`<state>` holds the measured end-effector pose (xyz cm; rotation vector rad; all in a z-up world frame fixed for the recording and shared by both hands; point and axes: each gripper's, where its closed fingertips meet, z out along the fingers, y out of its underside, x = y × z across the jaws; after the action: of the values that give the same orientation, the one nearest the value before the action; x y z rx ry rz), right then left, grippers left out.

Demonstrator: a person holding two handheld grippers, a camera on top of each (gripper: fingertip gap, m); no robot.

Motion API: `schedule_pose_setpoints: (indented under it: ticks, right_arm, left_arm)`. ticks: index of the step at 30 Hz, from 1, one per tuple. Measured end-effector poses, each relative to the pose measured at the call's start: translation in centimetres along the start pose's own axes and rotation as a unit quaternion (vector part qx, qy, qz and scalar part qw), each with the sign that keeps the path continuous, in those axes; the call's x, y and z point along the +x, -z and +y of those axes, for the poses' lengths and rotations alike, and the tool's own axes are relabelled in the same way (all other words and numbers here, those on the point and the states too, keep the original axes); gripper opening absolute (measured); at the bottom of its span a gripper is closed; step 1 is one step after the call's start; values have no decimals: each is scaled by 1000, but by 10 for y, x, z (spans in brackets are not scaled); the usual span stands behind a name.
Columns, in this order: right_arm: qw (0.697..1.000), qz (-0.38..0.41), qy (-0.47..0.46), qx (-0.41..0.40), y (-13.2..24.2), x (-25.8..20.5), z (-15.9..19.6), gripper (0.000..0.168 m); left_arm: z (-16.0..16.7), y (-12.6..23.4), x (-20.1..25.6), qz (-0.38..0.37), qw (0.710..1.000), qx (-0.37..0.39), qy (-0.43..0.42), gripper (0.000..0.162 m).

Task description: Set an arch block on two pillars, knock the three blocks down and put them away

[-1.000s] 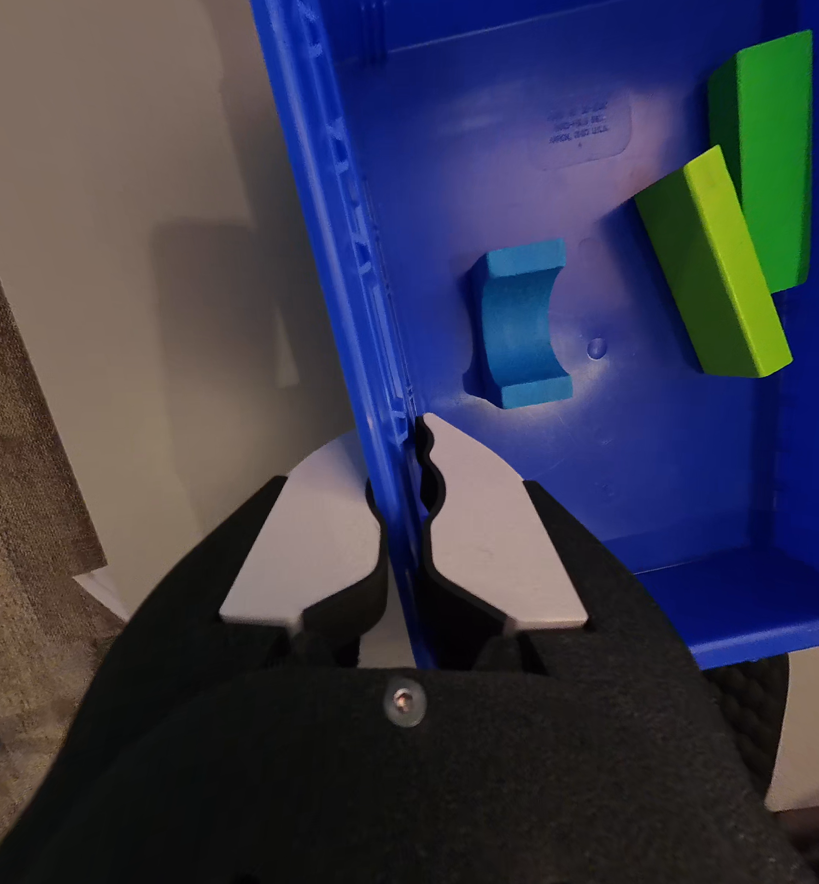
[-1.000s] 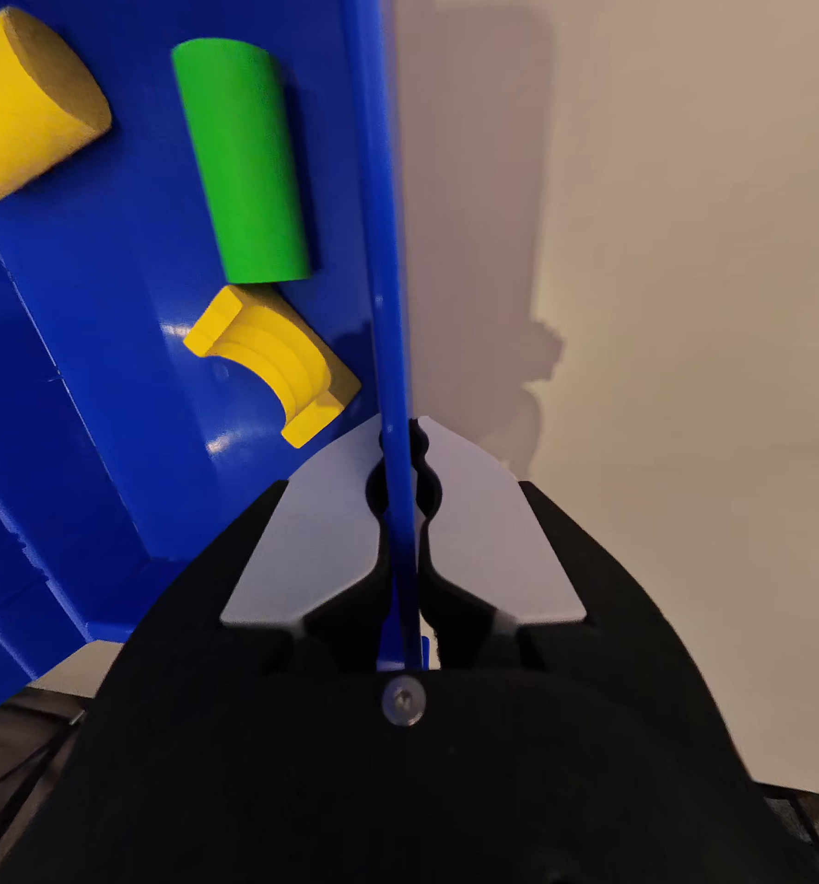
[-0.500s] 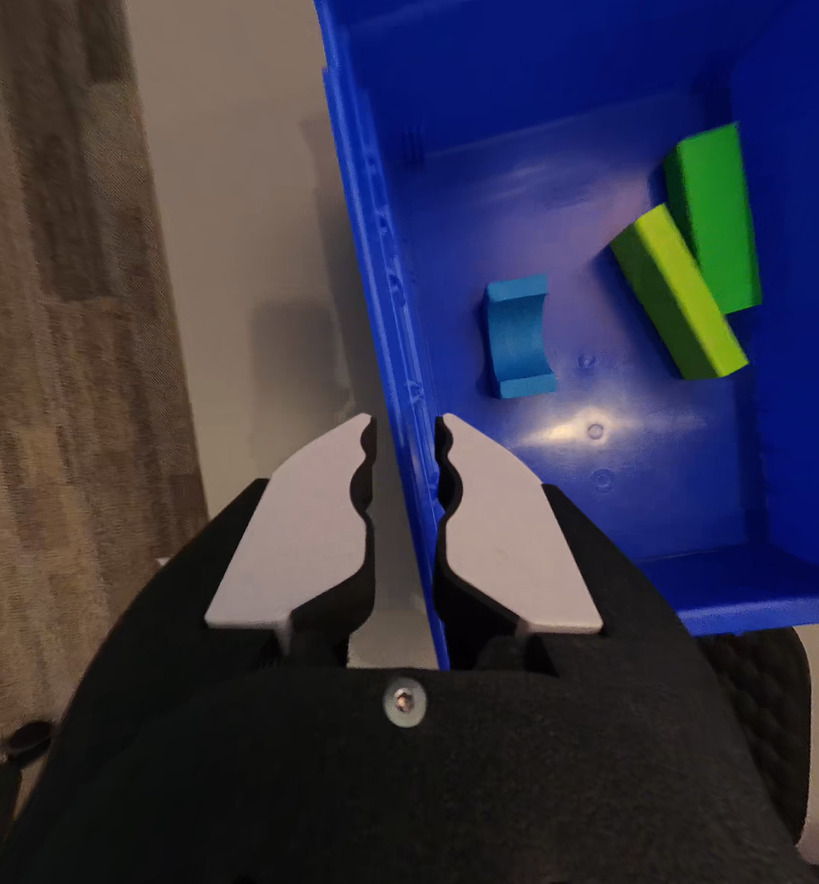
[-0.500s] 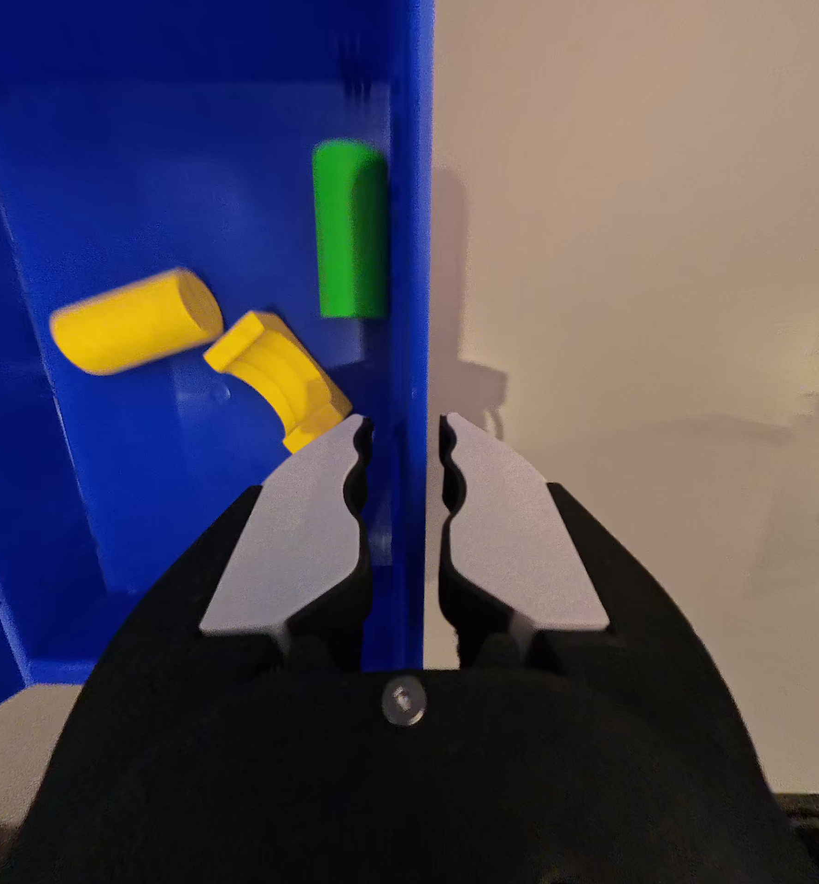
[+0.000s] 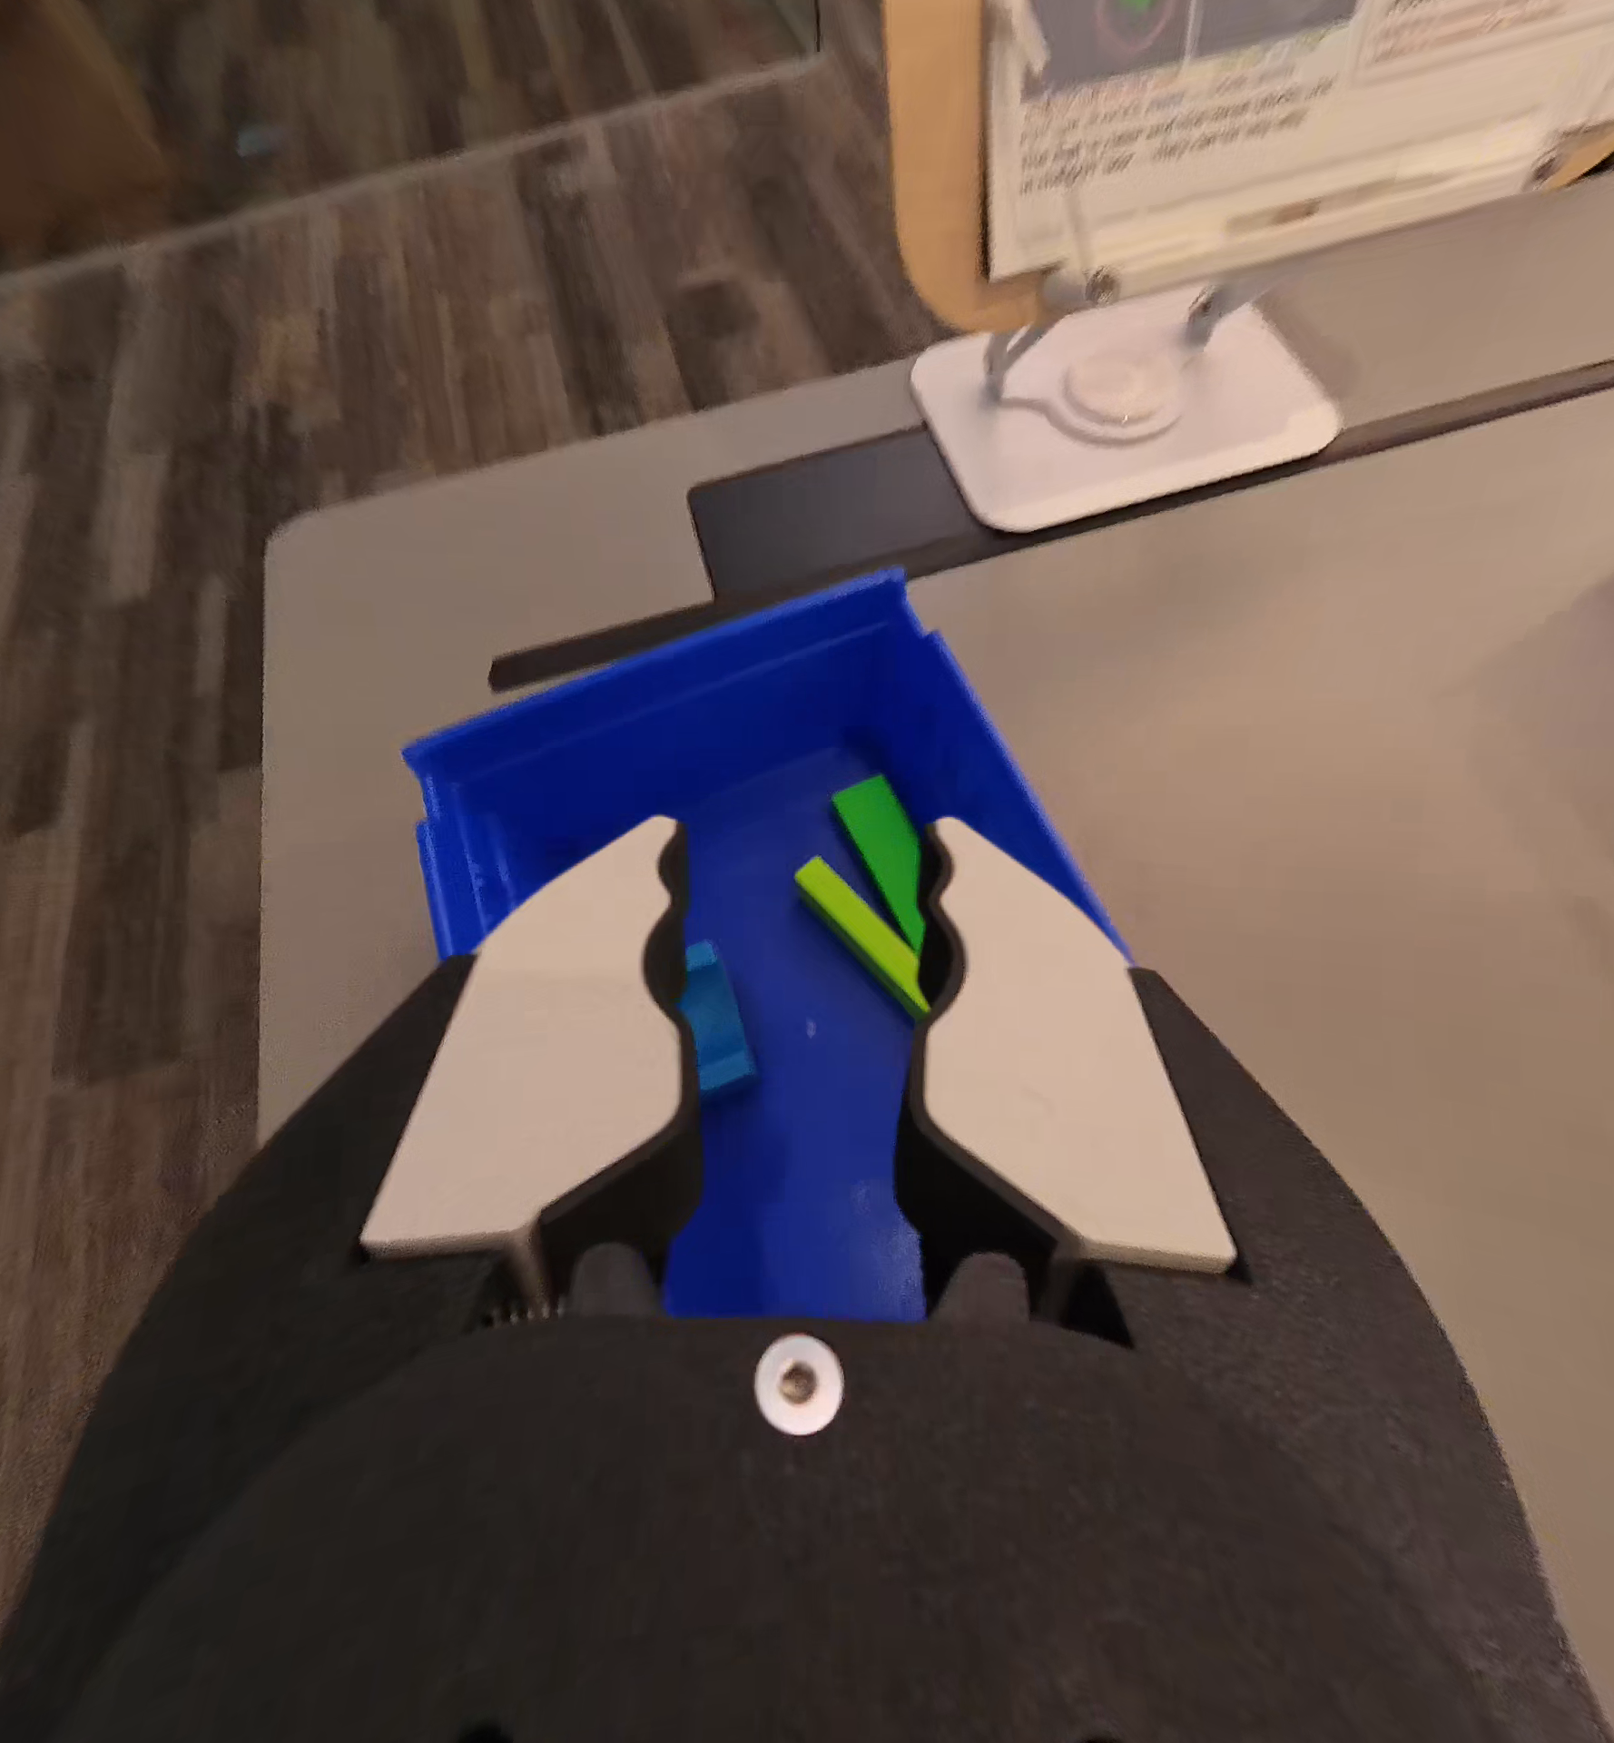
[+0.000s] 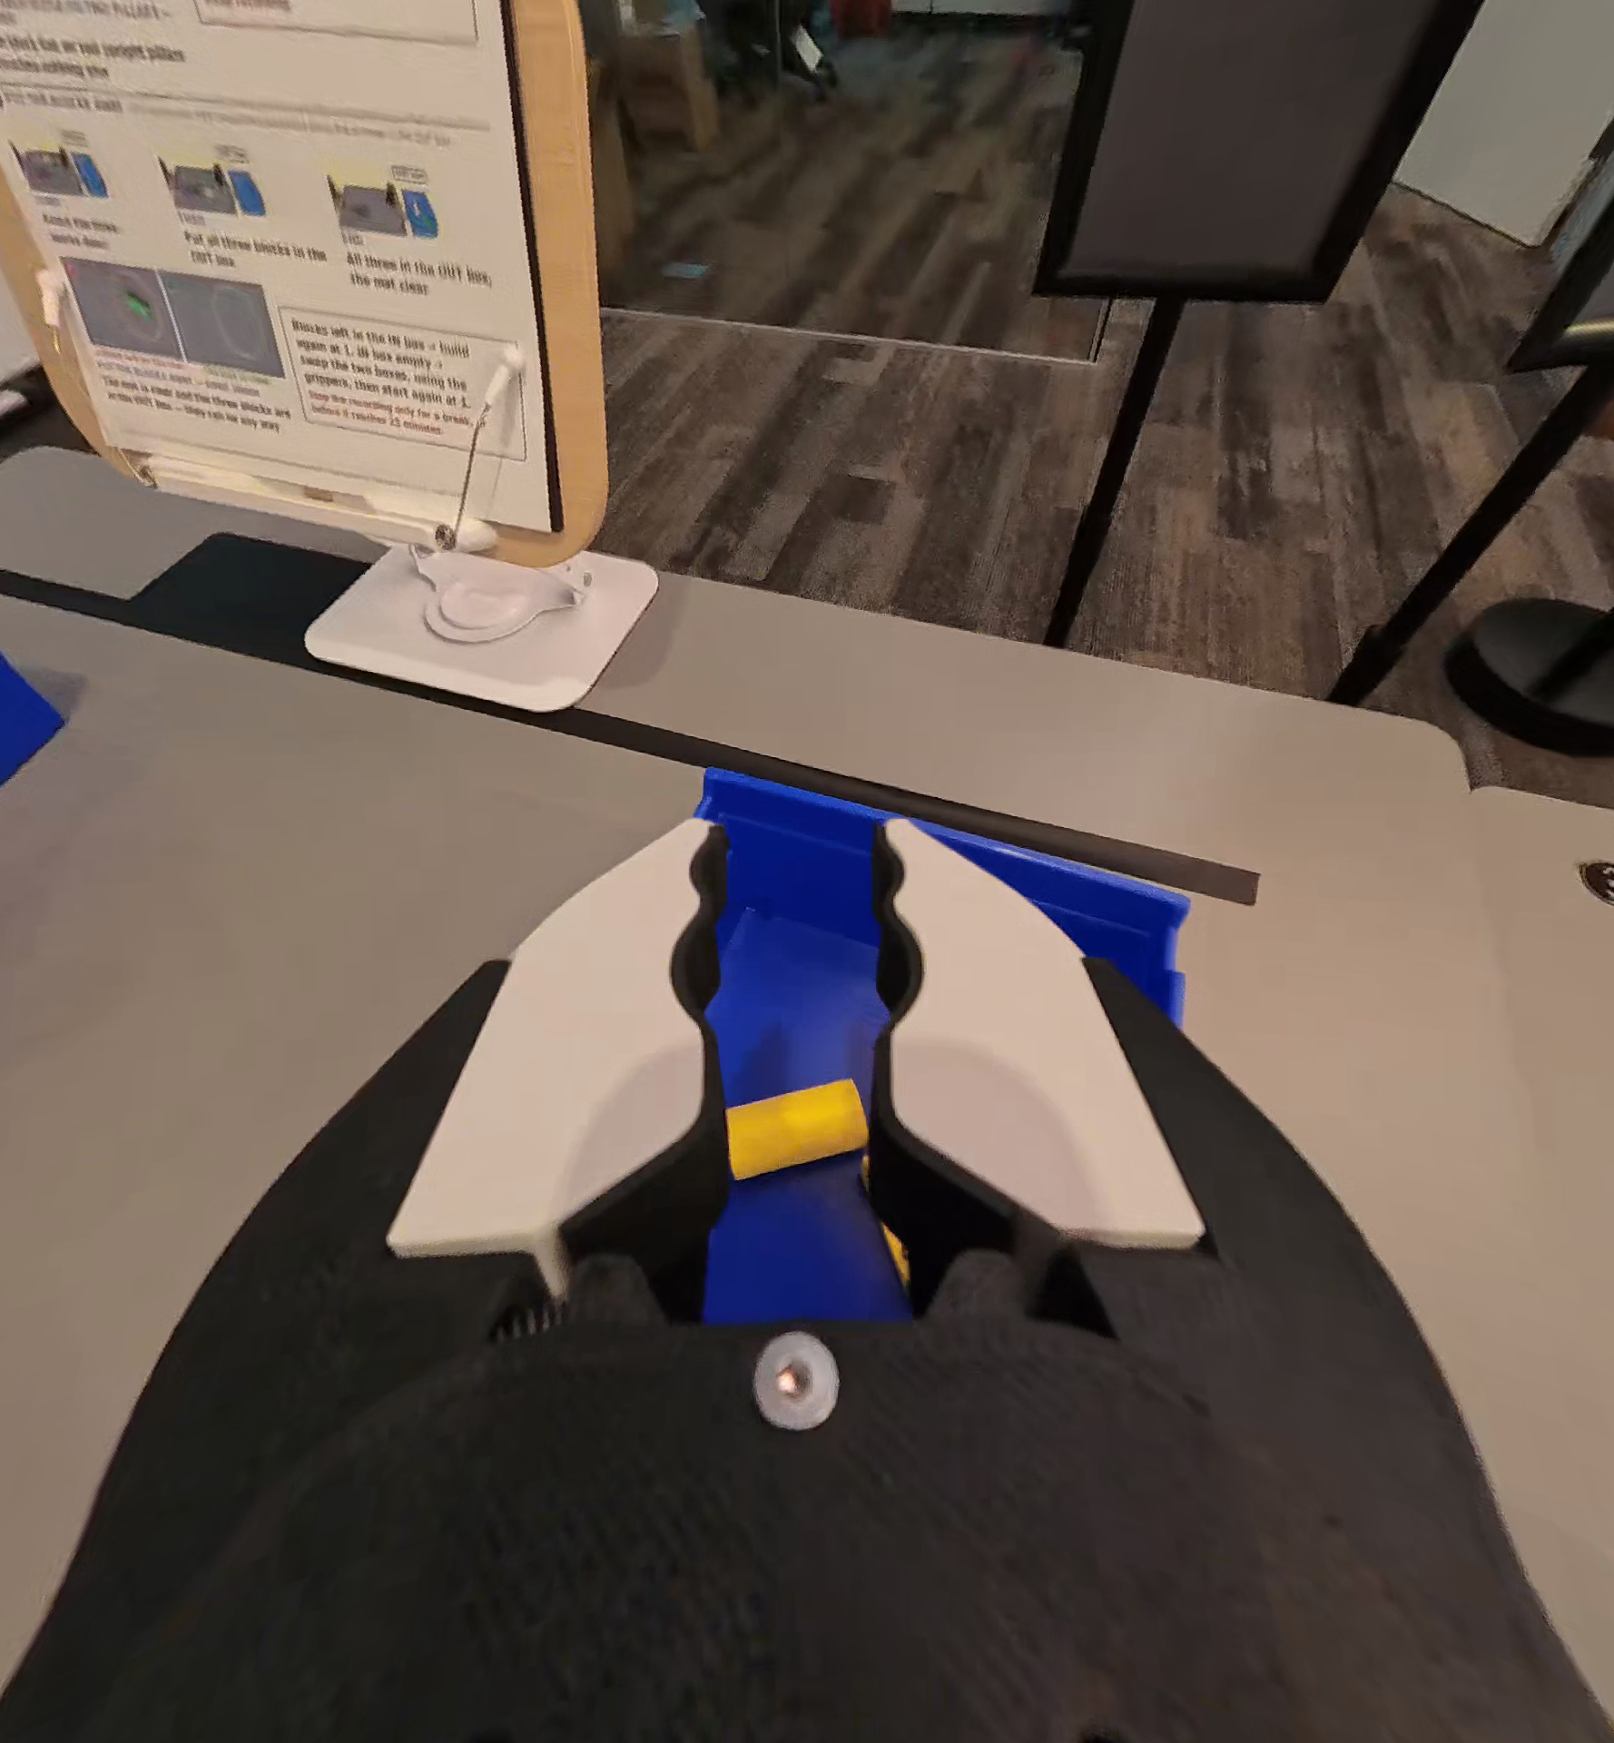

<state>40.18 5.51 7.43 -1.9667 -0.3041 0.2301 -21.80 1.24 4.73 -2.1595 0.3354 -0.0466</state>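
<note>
Left wrist view: the left claw (image 5: pixel 803 905) is held spread above a bin (image 5: pixel 652 745); the right claw (image 6: pixel 794 905) is likewise spread, a yellow cylinder (image 6: pixel 794 1139) seen between its fingers.

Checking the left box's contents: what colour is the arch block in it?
Blue, a lighter blue than the box; the arch block shows best in the left wrist view.

Both wrist views look steeply down, each close above its own blue bin (image 5: pixel 690 745) (image 6: pixel 1020 877), sharing the sign stand (image 5: pixel 1124 424) (image 6: pixel 483 632) at the counter's (image 5: pixel 1350 755) far edge.
</note>
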Motion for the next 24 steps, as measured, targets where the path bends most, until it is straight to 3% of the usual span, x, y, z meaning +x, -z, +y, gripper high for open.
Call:
schedule_pose_setpoints:
  ticks: [1, 3, 13, 16, 24]
  right_arm:
    - [1000, 2, 3, -14, -5, 1, 5, 33]
    - [999, 13, 10, -45, -14, 4, 16, 36]
    - [993, 47, 59, -89, -25, -1, 27, 38]
    - [991, 54, 67, -98, -28, 0, 30, 38]
    - [984, 71, 97, -130, -36, -1, 40, 38]
  left_arm:
    - [6, -7, -4, -21, 999, -26, 10, 40]
    - [21, -22, -7, -55, 995, -78, 33, 44]
    - [84, -103, 21, 8, 968, -230, 95, 43]
    - [96, -114, 28, 31, 960, -257, 106, 43]
    - [133, -124, 18, -15, 936, -341, 79, 47]
